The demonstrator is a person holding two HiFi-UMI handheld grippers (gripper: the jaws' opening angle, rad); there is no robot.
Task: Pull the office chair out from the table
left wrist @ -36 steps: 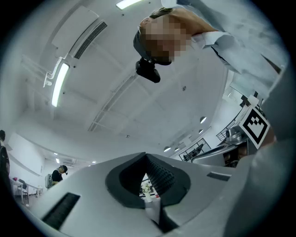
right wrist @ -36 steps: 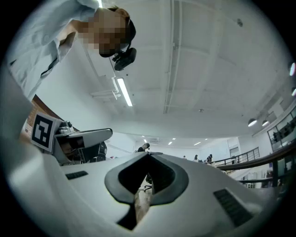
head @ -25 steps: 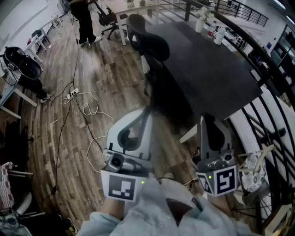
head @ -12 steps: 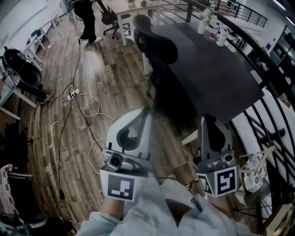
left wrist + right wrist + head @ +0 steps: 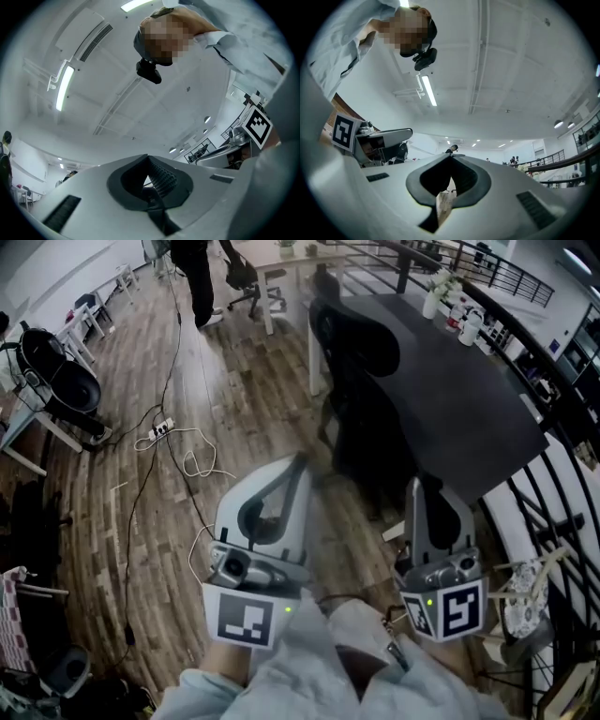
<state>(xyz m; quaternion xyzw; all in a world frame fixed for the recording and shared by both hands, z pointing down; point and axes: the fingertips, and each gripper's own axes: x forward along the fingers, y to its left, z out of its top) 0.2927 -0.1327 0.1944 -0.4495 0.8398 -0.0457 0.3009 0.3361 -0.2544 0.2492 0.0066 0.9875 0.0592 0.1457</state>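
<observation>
left gripper [image 5: 299,459], right gripper [image 5: 415,483] (closed, empty)

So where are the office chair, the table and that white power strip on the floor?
office chair [image 5: 361,338], head view, on its dark backrest.
table [image 5: 469,390], head view, on the bare dark top.
power strip [image 5: 161,427], head view, on its white body.

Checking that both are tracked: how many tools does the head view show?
2: the left tool at lower left, the right tool at lower right, both shut. Neither is hidden.
</observation>
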